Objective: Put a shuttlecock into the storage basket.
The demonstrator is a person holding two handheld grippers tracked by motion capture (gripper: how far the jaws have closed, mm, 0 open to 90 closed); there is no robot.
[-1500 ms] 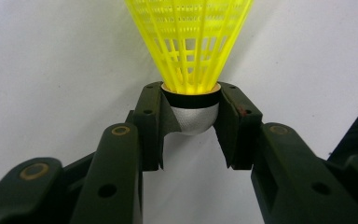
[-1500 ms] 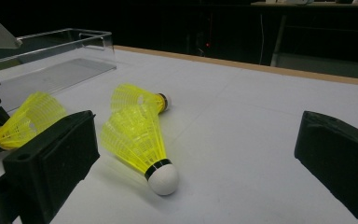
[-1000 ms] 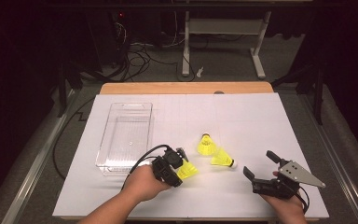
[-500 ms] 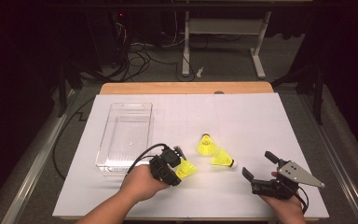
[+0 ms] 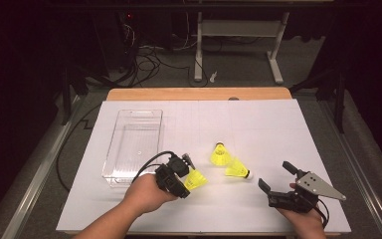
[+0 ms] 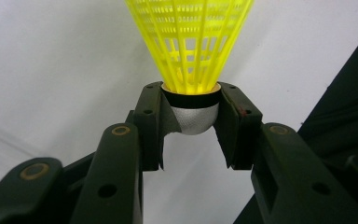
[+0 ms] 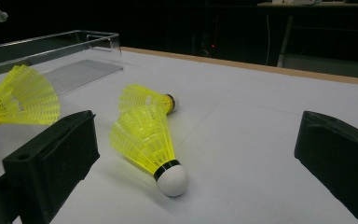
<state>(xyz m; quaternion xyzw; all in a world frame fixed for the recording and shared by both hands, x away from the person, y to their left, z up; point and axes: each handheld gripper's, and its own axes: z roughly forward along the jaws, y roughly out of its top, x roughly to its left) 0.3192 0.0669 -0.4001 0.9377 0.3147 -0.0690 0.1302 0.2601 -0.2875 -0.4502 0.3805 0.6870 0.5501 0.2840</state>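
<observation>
The yellow shuttlecock (image 6: 190,42) you are working with sits in your left gripper (image 6: 192,122), its white cork nose pinched between the two pads and its skirt pointing away, over the white table (image 5: 258,124) near the front edge. The clear plastic tray (image 5: 134,144) lies just beyond your left hand. Two more shuttlecocks lie on their sides a little to the right, one (image 5: 237,170) nearer you and one (image 5: 220,154) behind it, seemingly touching. Your right gripper (image 5: 277,178) rests near them, jaws spread wide with nothing between
</observation>
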